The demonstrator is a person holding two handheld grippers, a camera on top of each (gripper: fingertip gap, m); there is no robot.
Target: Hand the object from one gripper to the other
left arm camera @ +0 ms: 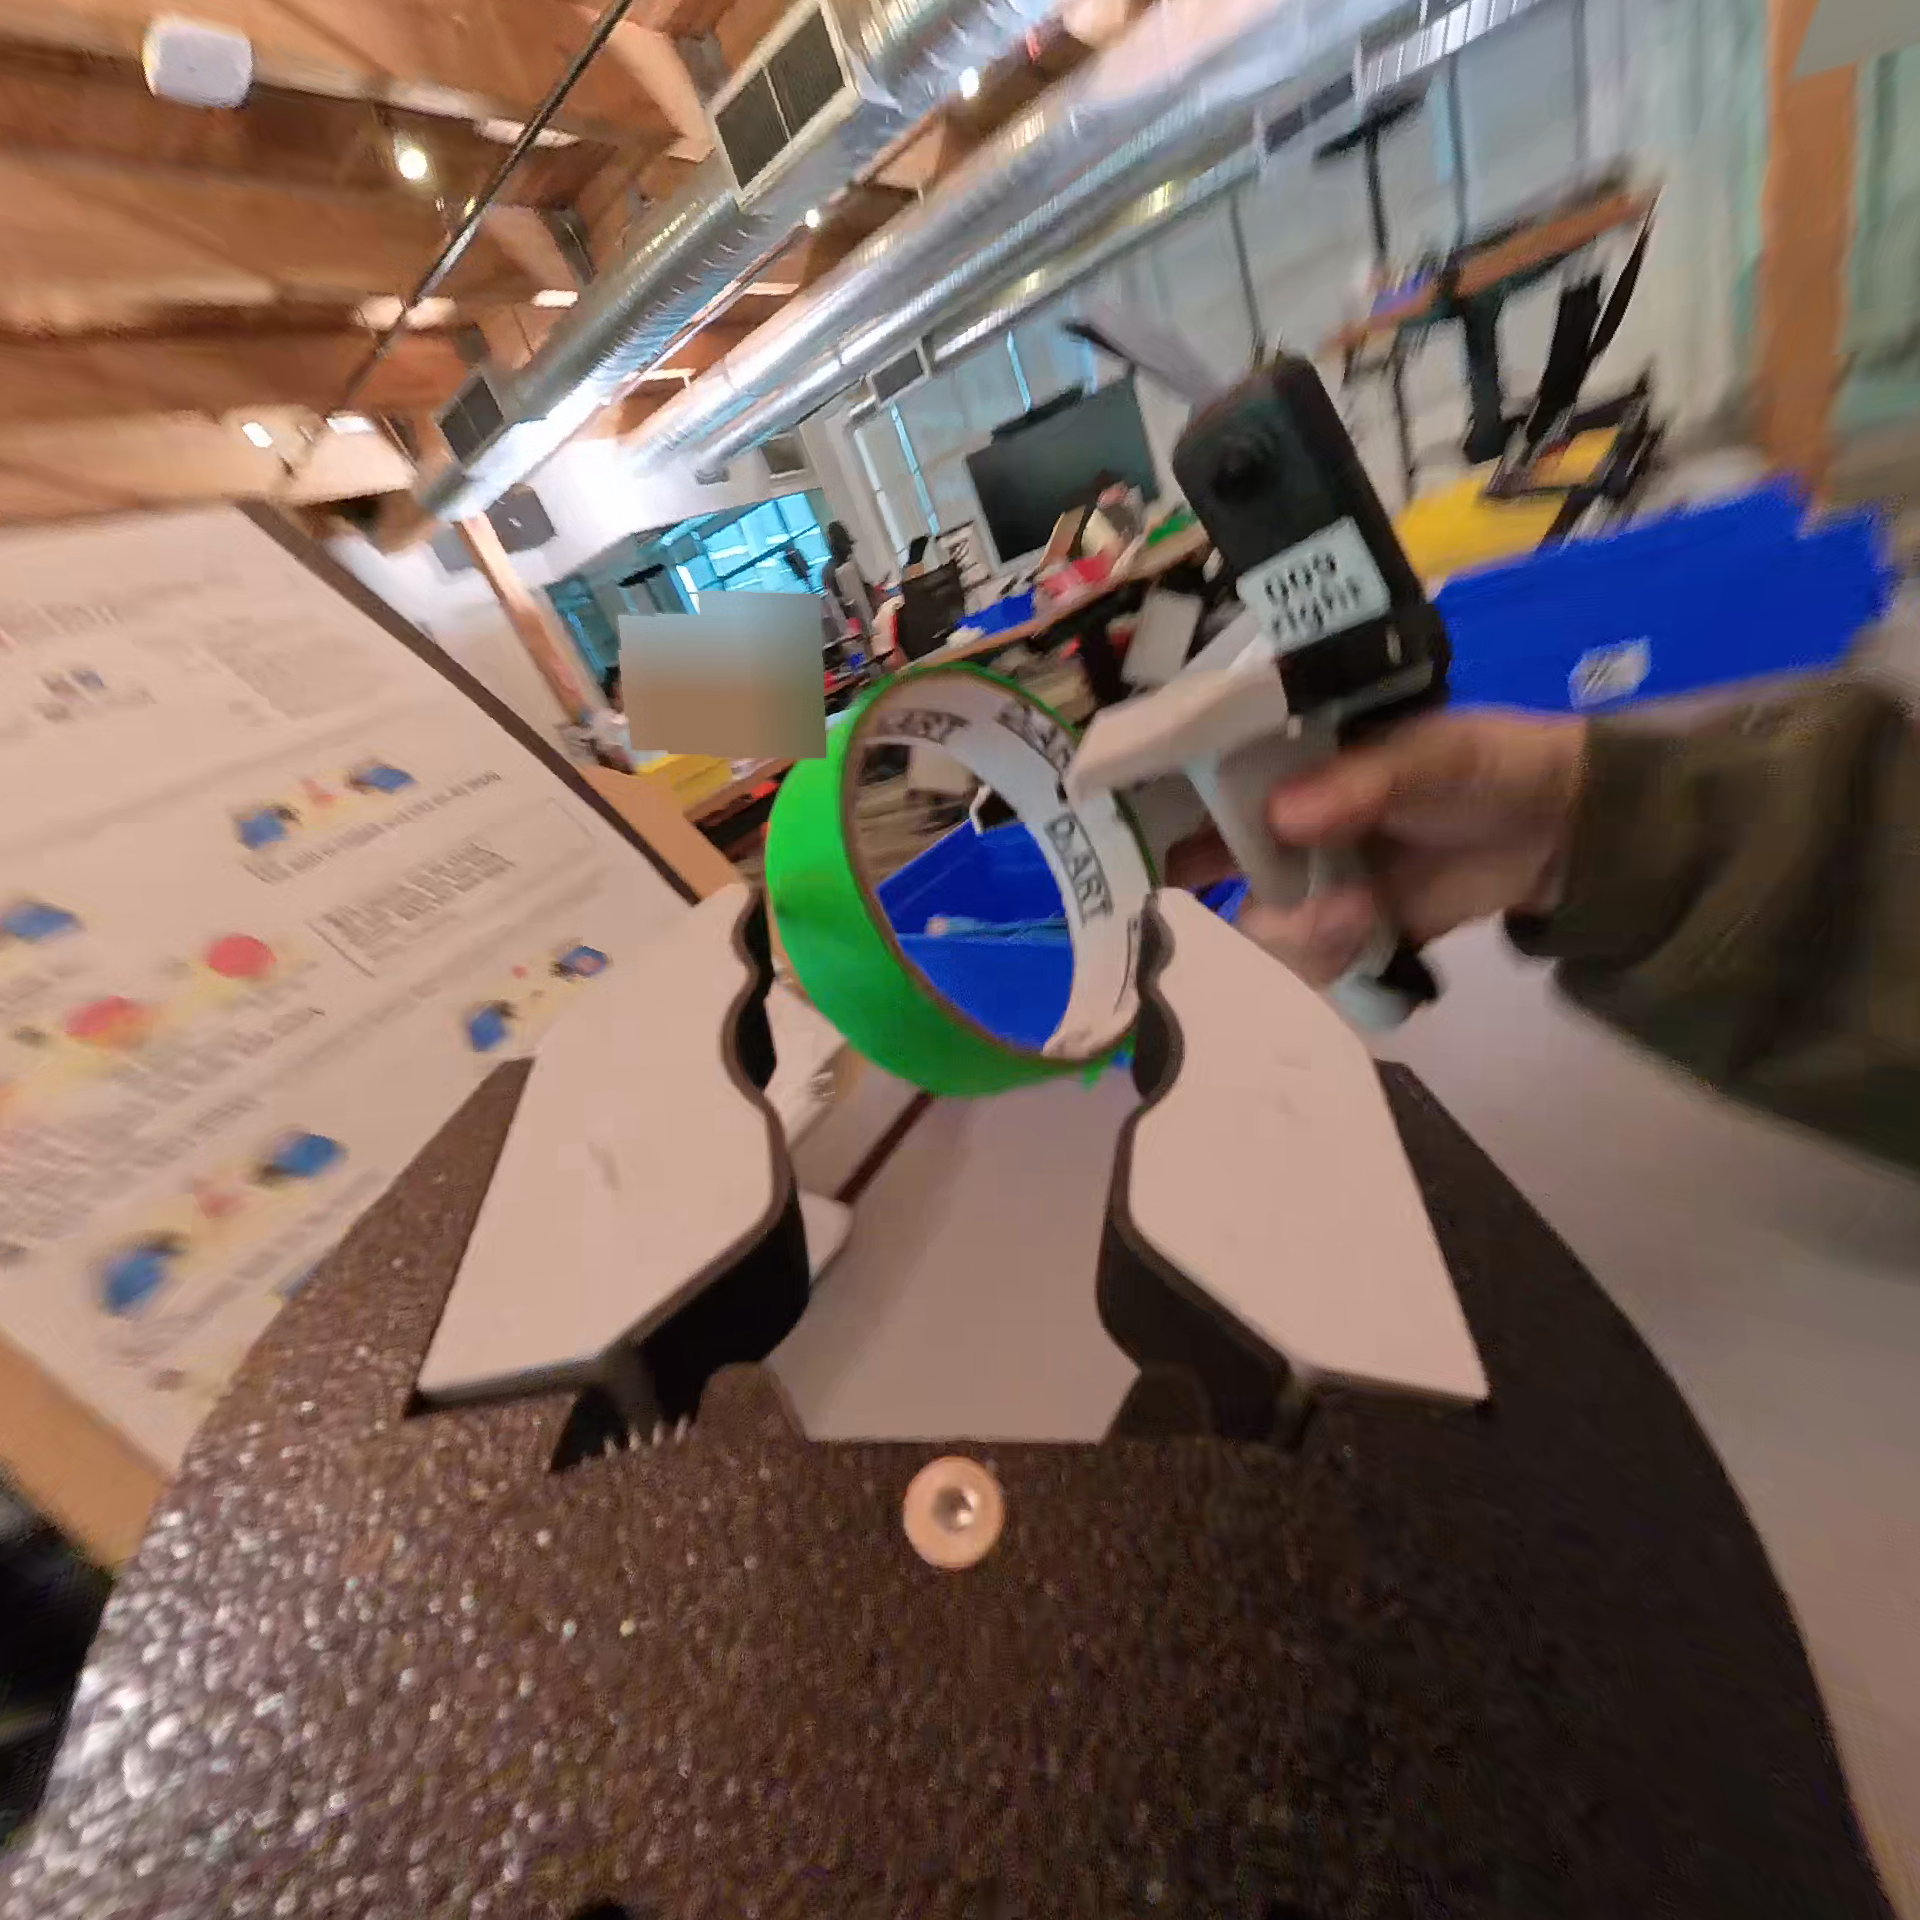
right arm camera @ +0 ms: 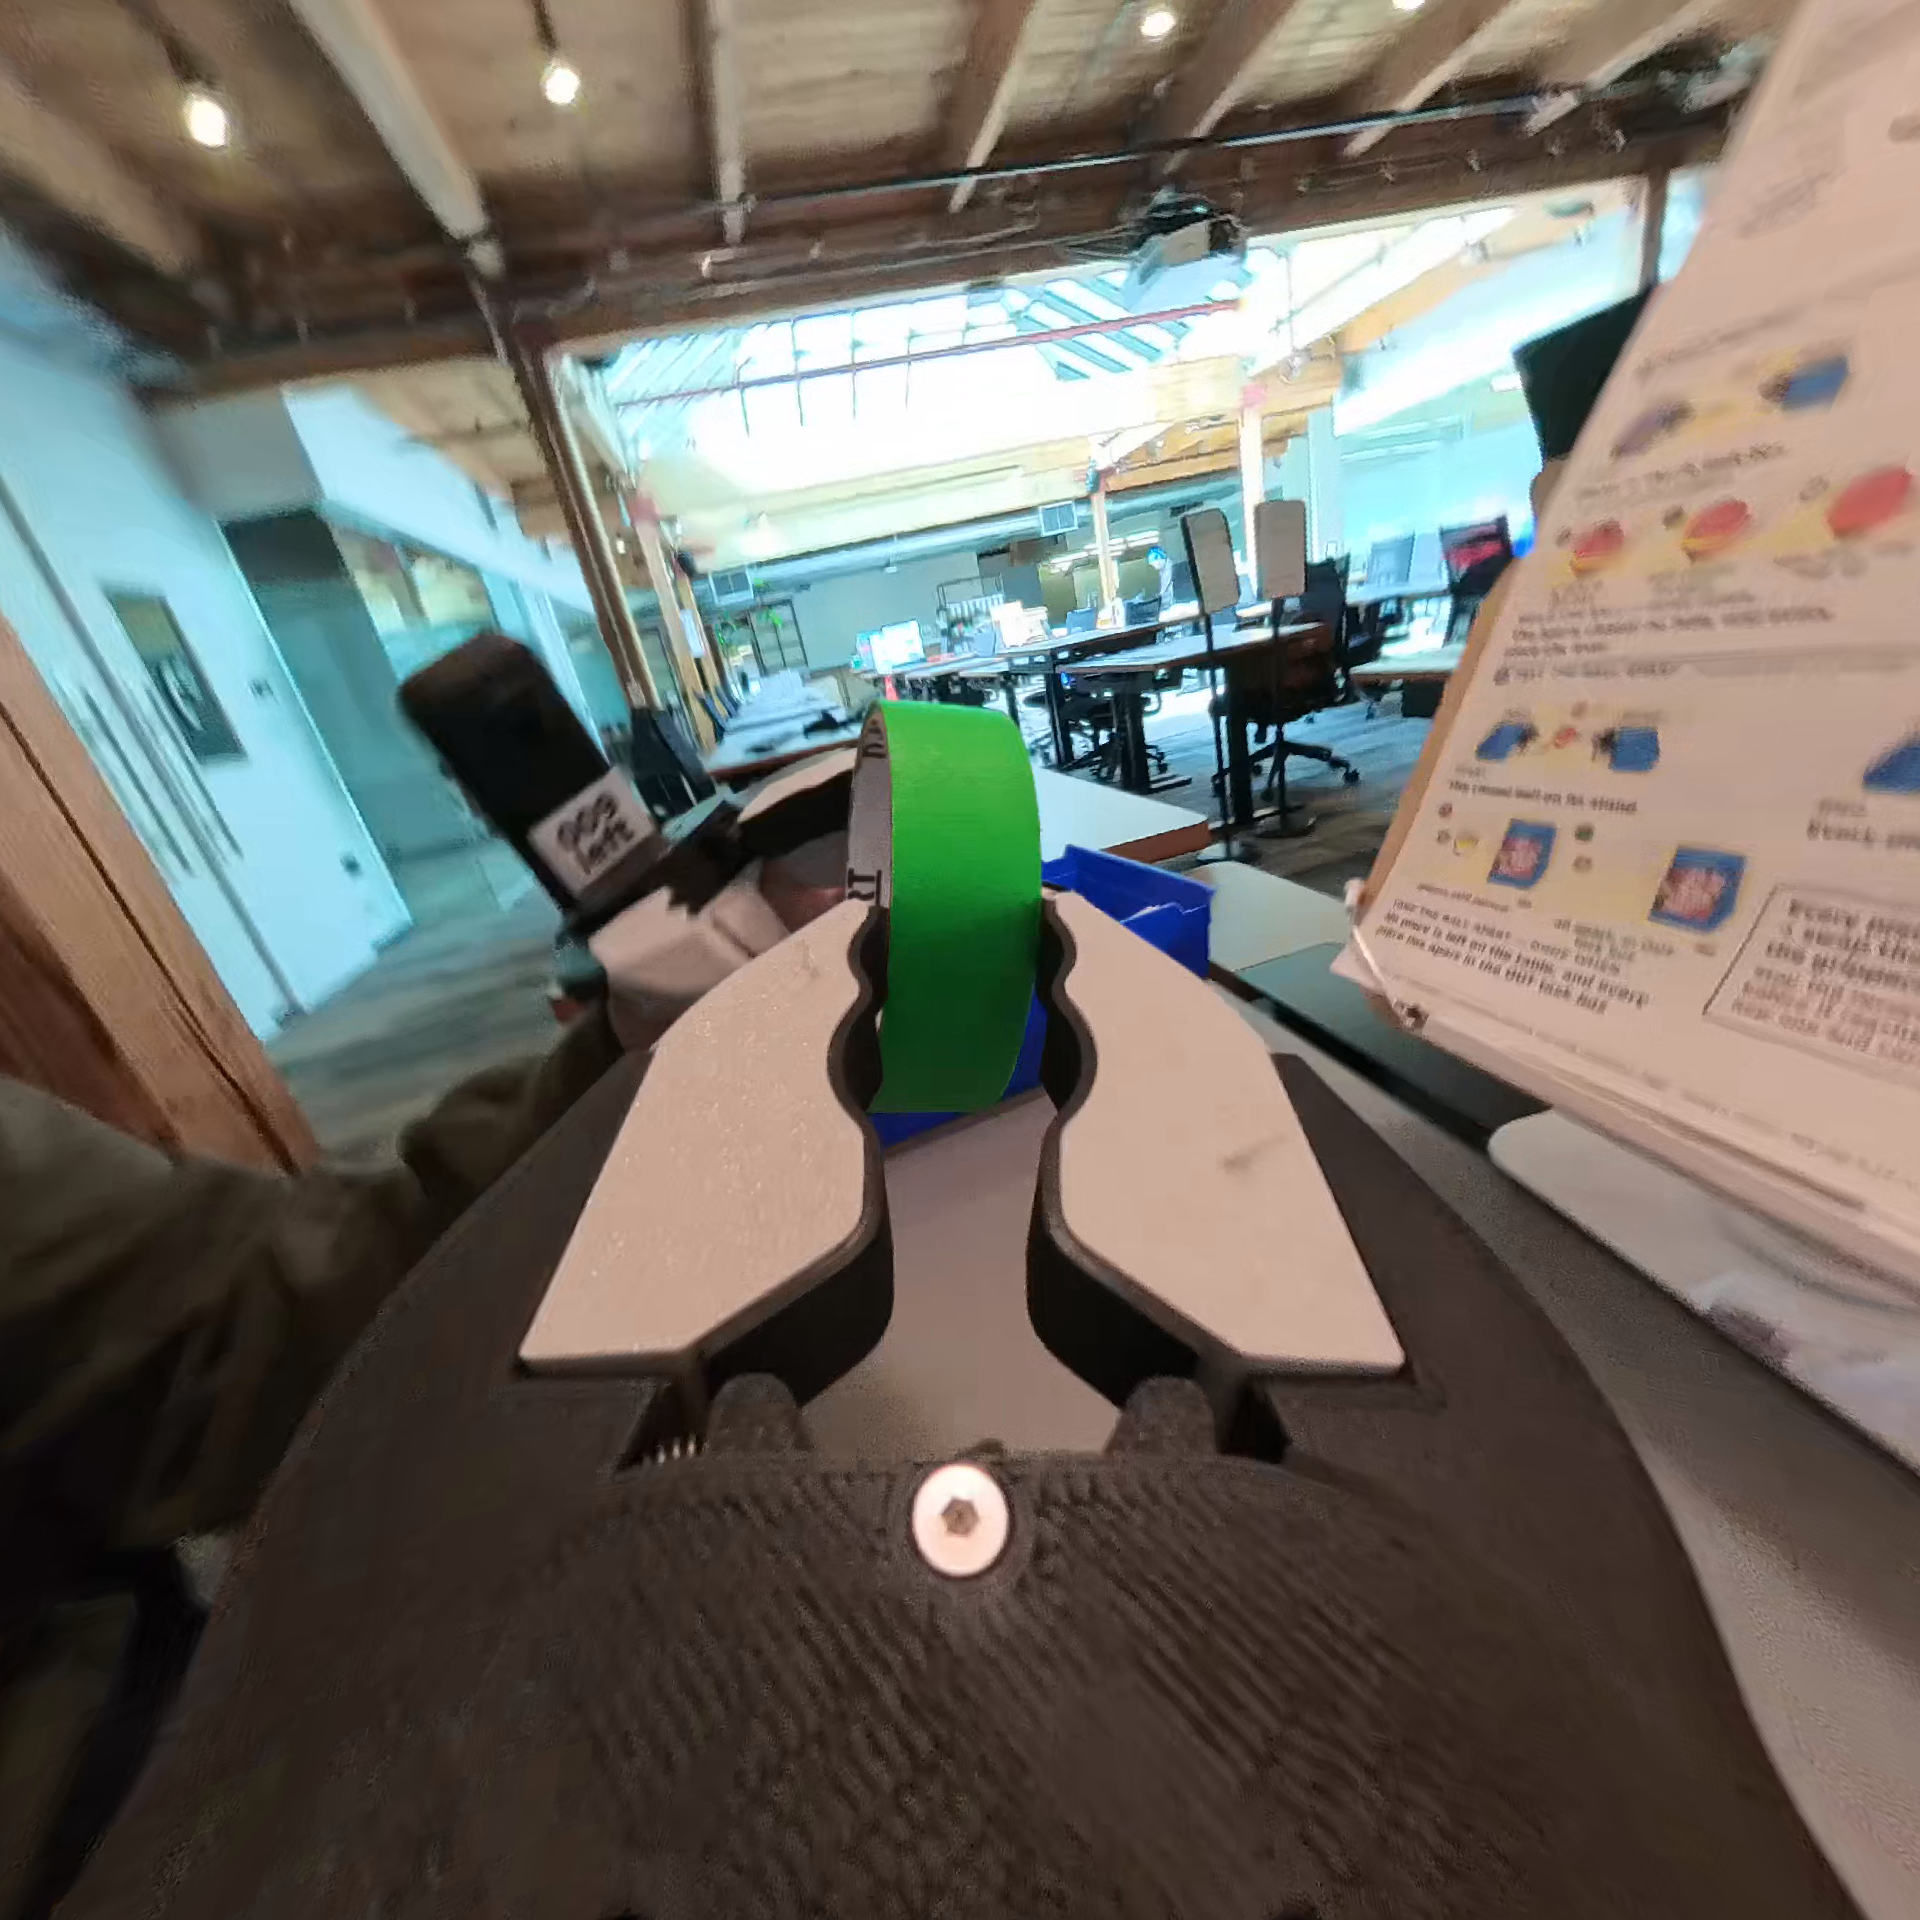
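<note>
A green tape roll (left arm camera: 831, 956) with a white inner core is held in the air. My right gripper (right arm camera: 956, 935) is shut on the roll (right arm camera: 961, 831), pinching it across its width. In the left wrist view the right gripper (left arm camera: 1086, 774) comes in from the right and clamps the roll's upper right rim. My left gripper (left arm camera: 951, 935) is open wide, its fingertips on either side of the roll's lower part and very near its edges. I cannot tell whether they touch it. The left gripper's black camera (right arm camera: 499, 727) shows behind the roll.
A hand (left arm camera: 1434, 821) in an olive sleeve holds the right gripper. An instruction board (left arm camera: 260, 831) stands to the left, and also shows in the right wrist view (right arm camera: 1662, 727). A blue bin (right arm camera: 1143, 904) sits on the white table (left arm camera: 1558, 1195) below the roll. The grippers' ends are close to 5 centimetres from one another.
</note>
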